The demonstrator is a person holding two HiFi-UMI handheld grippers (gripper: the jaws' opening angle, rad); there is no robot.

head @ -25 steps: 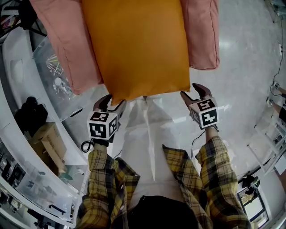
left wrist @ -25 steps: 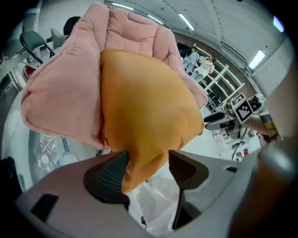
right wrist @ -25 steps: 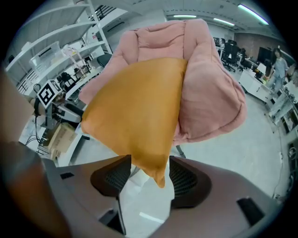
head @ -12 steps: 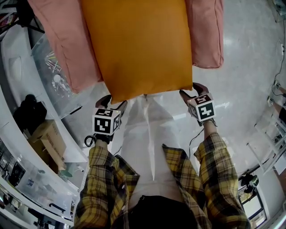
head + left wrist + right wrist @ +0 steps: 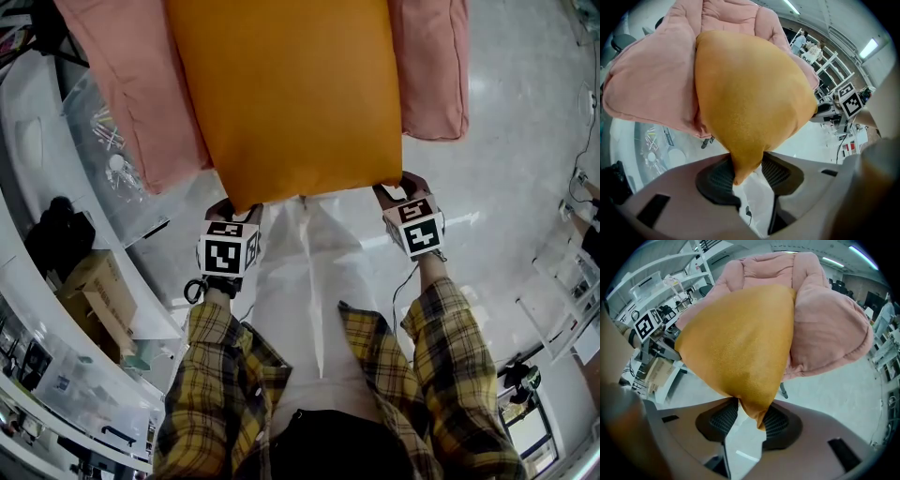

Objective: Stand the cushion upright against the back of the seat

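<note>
Jaws narrower than a second ago: left hand-held gripper (image 5: 237, 208), right hand-held gripper (image 5: 396, 187) clamped on cushion (image 5: 286, 94) corners, pink seat (image 5: 141, 103) beneath.

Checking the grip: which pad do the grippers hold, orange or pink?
The orange cushion: the left gripper and right gripper have just been closing on its near corners; the pink chair padding lies under it.

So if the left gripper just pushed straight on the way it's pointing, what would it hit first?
The orange cushion: its corner already sits between the jaws of the left gripper, which have just been closing onto it. Behind it comes the pink seat, probably.
</note>
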